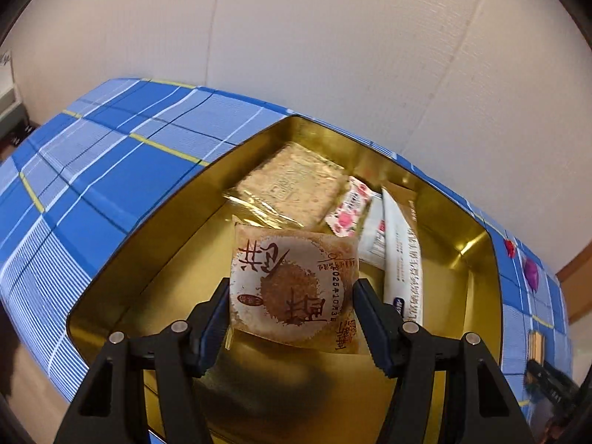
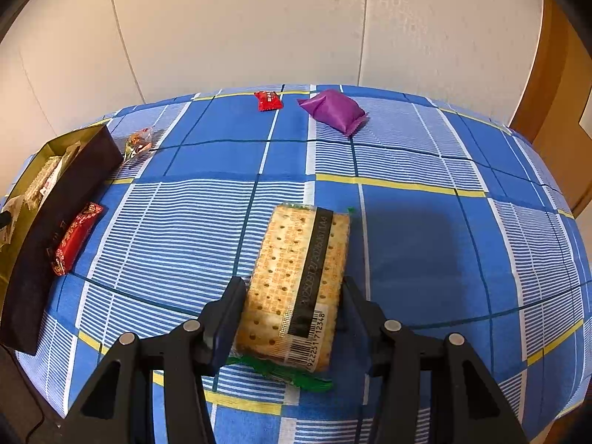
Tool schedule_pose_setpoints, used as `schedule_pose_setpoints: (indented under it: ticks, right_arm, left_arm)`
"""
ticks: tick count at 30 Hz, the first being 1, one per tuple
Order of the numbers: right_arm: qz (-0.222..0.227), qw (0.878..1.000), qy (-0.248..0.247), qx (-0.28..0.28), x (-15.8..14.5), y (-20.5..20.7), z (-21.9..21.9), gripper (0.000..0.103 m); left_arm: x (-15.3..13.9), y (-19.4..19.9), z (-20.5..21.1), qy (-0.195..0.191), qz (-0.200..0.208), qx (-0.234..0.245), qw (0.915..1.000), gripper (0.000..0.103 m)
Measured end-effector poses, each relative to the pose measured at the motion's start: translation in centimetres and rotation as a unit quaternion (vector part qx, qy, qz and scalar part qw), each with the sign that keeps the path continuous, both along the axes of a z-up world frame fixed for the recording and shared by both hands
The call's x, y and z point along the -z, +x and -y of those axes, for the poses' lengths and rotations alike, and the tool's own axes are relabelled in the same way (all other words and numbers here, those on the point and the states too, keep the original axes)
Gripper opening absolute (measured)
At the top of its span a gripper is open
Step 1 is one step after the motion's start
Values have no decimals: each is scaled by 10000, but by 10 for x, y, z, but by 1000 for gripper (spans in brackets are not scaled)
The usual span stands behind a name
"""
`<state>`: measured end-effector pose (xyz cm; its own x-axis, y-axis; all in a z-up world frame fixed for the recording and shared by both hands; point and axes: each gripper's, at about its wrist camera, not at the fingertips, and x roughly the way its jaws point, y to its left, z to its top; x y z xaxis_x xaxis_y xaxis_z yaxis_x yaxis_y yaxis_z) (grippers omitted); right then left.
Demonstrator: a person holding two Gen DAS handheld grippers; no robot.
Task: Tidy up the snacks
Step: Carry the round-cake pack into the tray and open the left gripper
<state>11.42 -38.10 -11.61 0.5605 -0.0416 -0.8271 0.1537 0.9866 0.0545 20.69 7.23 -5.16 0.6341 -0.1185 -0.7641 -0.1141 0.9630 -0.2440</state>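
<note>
Up close, the left gripper (image 1: 291, 298) pinches a round pastry pack (image 1: 294, 288) by its two side edges, its black pads pressed against the wrapper. The pack hangs tilted over the open gold tin (image 1: 177, 259), clear of the floor as far as the view tells. Beyond it, inside the tin, lie a square biscuit pack (image 1: 292, 185) in clear wrap, a small pack with pink flowers (image 1: 346, 209) just beside it, and a white sachet (image 1: 397, 255) leaning toward the right wall. The tin sits on a blue checked cloth (image 1: 111, 170) that covers the table, with a pale wall behind.

The right gripper (image 2: 294, 314) clamps a cracker pack (image 2: 299, 285) across its width, both pads tight on the long sides. The pack shows a black strip and a barcode on top, and its green crimped end (image 2: 285, 373) sticks out below, toward the camera. Whether the pack rests on the cloth or is just lifted, I cannot tell.

From the right wrist the tin (image 2: 59, 199) appears at the far left, dark on its outer wall, with packs showing above the rim. A red pack (image 2: 76, 238) leans against that wall. Near the tin's far corner lies a small clear-wrapped candy (image 2: 137, 142). Farther off, near the cloth's back edge, a small red pack (image 2: 267, 100) and a purple pouch (image 2: 333, 111) lie near each other, well apart from the gripper.
</note>
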Motion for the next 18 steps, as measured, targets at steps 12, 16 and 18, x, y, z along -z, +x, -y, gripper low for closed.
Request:
schedule_pose_setpoints:
  ticks: [12,16,18]
  right_arm:
    - [1,10000,-9,13,0,0,-1,53]
    - [-3,10000,-36,13,0,0,-2,53]
    - [-4,10000,-42,13,0,0,-2,53]
  left_arm:
    - [1,-2,0,317,56,-184,9993,54]
    - [0,-3,13,528,124,26,9985,54]
    - [1,-1,21,597,95,235,9979,54]
